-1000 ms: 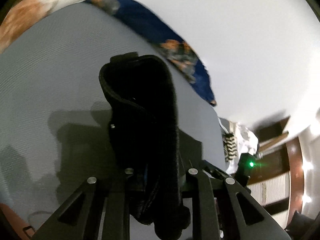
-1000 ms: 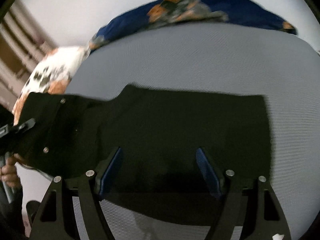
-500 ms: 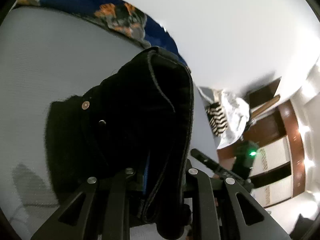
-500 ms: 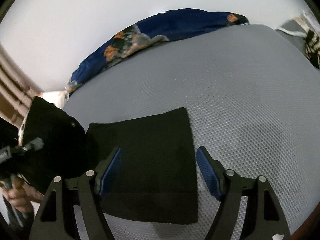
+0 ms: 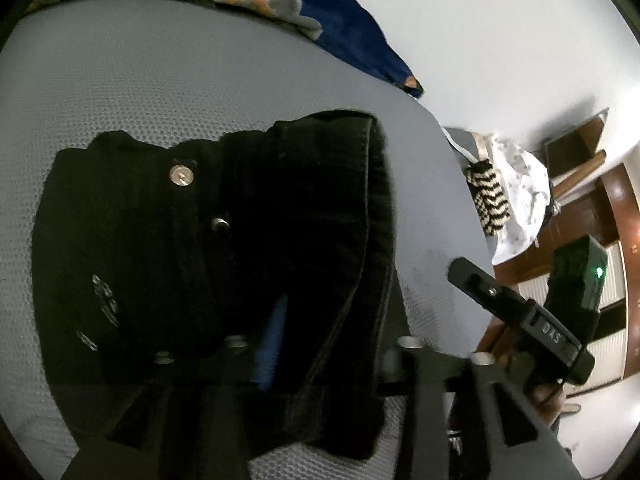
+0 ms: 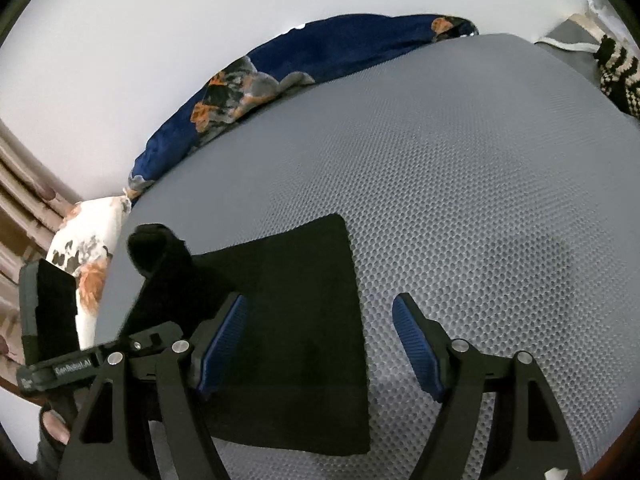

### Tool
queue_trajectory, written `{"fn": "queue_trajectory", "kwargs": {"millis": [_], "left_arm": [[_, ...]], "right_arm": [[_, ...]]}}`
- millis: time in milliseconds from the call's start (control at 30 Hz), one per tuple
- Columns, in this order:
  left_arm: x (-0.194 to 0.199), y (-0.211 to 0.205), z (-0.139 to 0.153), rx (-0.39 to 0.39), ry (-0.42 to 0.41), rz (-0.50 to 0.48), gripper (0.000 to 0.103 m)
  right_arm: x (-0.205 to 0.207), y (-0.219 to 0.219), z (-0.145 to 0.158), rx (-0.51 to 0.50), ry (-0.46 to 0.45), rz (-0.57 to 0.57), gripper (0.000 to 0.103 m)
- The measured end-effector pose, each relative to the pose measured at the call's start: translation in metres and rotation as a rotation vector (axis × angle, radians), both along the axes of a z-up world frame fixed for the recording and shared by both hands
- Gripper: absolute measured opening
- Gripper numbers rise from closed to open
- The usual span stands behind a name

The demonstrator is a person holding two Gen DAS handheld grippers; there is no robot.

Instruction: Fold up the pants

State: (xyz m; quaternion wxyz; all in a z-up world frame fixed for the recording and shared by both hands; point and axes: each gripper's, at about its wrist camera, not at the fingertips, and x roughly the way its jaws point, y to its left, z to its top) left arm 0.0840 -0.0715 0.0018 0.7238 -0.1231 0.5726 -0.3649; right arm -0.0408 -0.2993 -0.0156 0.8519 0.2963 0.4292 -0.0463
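1. the black pants [image 5: 224, 264] lie on the grey mesh mattress [image 6: 460, 184] of a bed, already doubled over, with the waistband end and its metal button [image 5: 182, 175] brought on top of the flat leg panel [image 6: 304, 320].
2. the left gripper [image 5: 328, 364] hovers right over the waistband; its jaws have just been opening, and thick cloth sits between them, though in this dark view i cannot be sure the pads are clear of it.
3. the right gripper [image 6: 320, 344] stands with jaws wide and nothing in them, one blue pad [image 6: 224, 340] over the leg panel, the other over bare mattress.
4. this looks like the release at the end of a fold.
5. next, the left jaws likely need to back off without dragging the waistband, then the edges want squaring or one more fold.
6. beyond lie a dark blue patterned blanket [image 6: 320, 52] at the mattress's far edge and a floral pillow [image 6: 88, 240].
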Motion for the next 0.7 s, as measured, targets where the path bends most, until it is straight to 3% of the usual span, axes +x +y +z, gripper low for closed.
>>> {"fn": "queue_trajectory", "kwargs": {"millis": [33,67,233,400,500,533,700], "left_arm": [[-0.003,0.001,0.003,-0.016,-0.002,-0.001,0.073],[-0.006,0.001,0.009,-0.044,-0.021,-0.001,0.078],[-0.011,0.013,0.032,-0.048,-0.103,0.004,0.082],[-0.002,0.054,0.04,0.067,-0.154,0.147,0.082],[0.008,0.096,0.038,0.14,-0.169,0.238,0.082],[0.01,0.108,0.037,0.197,-0.175,0.279,0.082],[0.01,0.144,0.024,0.325,-0.171,0.38,0.082]], "right_arm": [[0.0,0.001,0.0,-0.004,0.001,0.002,0.074],[0.0,0.001,-0.001,-0.004,0.001,0.004,0.074],[0.002,0.002,-0.005,0.058,-0.007,0.032,0.074],[0.016,0.01,-0.015,0.198,-0.005,0.171,0.073],[0.03,0.015,-0.024,0.227,0.017,0.253,0.069],[0.036,0.015,-0.027,0.233,0.019,0.278,0.067],[0.056,0.019,-0.041,0.324,0.022,0.372,0.067]]}}
